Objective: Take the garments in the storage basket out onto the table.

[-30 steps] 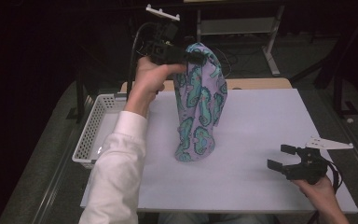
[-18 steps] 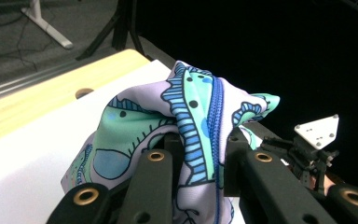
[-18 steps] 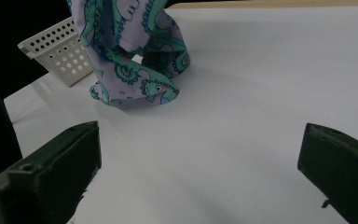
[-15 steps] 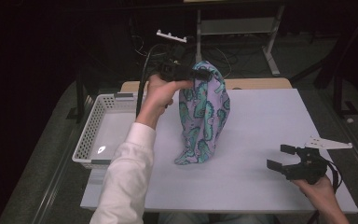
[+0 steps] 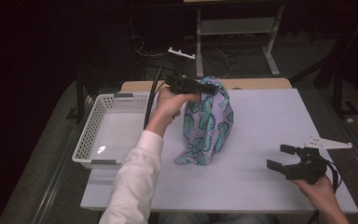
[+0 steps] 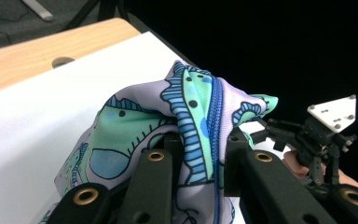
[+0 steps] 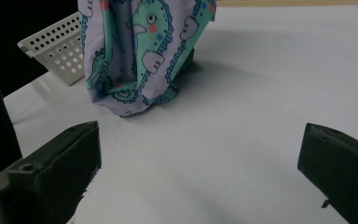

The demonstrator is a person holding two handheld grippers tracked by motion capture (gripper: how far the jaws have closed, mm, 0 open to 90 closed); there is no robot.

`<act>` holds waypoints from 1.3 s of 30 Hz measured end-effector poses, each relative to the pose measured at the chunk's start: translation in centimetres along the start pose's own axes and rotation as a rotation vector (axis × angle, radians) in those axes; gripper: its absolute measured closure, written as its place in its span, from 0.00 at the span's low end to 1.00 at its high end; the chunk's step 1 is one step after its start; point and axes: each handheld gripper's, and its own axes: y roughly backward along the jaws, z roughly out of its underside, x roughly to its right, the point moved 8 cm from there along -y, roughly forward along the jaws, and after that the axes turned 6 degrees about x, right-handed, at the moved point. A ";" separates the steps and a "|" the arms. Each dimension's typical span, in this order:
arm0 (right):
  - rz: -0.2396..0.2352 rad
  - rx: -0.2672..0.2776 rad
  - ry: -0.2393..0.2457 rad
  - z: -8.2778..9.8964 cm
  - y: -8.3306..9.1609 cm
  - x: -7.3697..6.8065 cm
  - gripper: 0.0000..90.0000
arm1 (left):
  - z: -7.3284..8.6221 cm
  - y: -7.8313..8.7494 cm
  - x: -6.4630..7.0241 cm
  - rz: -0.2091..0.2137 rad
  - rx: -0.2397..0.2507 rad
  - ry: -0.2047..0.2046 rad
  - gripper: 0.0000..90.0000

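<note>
Left hand-held gripper (image 5: 204, 87) was clenched on the top fold of a seahorse-print cloth (image 5: 207, 122), blue seam pinched between its jaws. Cloth hung down from it, bottom edge bunched on the white worktop (image 5: 261, 116), just right of the white perforated basket (image 5: 103, 135). Right hand-held gripper (image 5: 279, 157) rested near the worktop's right front, released, jaws wide apart, well clear of the cloth.
</note>
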 end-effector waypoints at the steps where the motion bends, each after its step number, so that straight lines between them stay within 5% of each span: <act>1: 0.000 0.000 0.001 0.0 0.0 0.0 0.00 | 0.2 -0.3 -0.1 0.001 -0.003 0.001 0.86; 26: -0.004 -0.004 0.002 0.0 -0.1 0.0 0.00 | 5.2 -5.6 -0.7 0.040 -0.131 0.031 0.81; 37: -0.004 -0.003 0.001 0.0 0.0 0.0 0.00 | 6.8 -7.2 0.0 0.010 -0.183 -0.019 0.47; 39: -0.003 -0.003 0.001 0.0 0.0 0.0 0.00 | 7.0 -7.1 0.0 0.002 -0.186 -0.046 0.35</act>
